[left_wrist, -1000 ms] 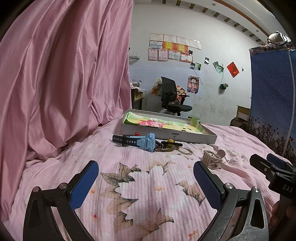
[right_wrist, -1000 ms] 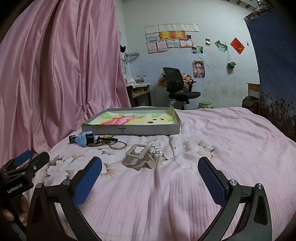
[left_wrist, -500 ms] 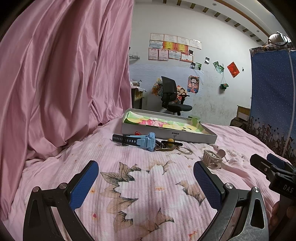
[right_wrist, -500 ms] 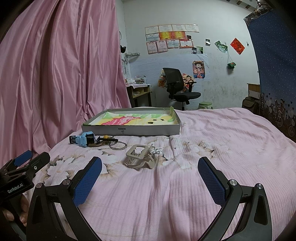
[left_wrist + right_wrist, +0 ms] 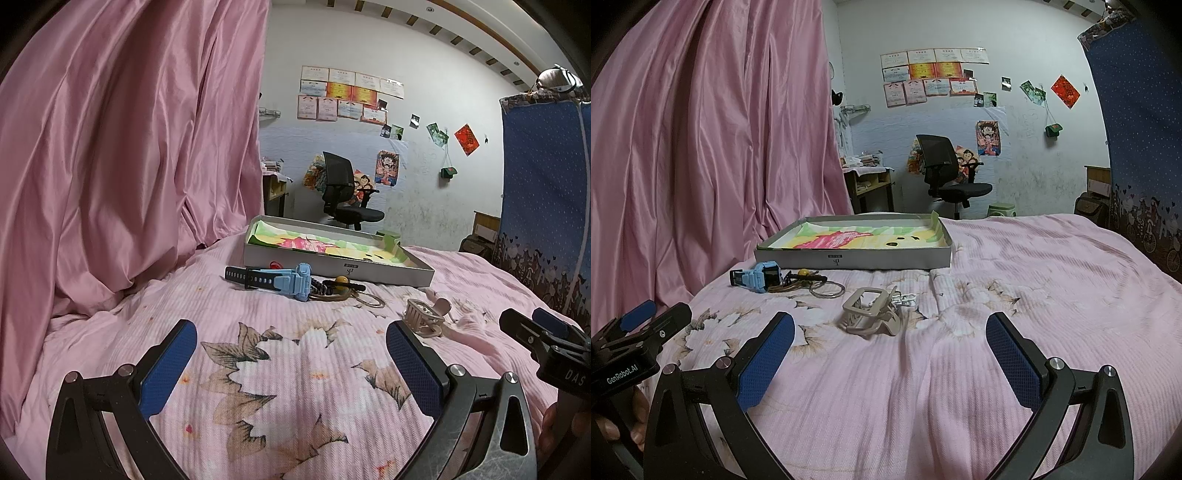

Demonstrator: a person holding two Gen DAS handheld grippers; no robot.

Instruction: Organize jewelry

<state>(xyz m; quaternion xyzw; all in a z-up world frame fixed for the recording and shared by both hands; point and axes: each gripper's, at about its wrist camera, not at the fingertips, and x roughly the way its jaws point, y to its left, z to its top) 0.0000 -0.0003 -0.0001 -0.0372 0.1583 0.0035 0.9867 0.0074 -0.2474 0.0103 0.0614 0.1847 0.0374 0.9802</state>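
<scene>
left gripper (image 5: pixel 291 350): jaws spread wide, holding nothing, above the bedspread (image 5: pixel 258 332).
watch (image 5: pixel 284 279): blue, lying in front of the tray (image 5: pixel 332 269), touching the cord pile.
ring (image 5: pixel 826 288): thin wire, flat on cloth; risk: pads may slip off it.
hair claw (image 5: pixel 871 312): beige, mid-bed; risk: tangling with the adjacent clasp.
right gripper (image 5: pixel 890 354): jaws wide, empty.
markings: "genrobot.ai", "das"; tray label unreadable.
</scene>
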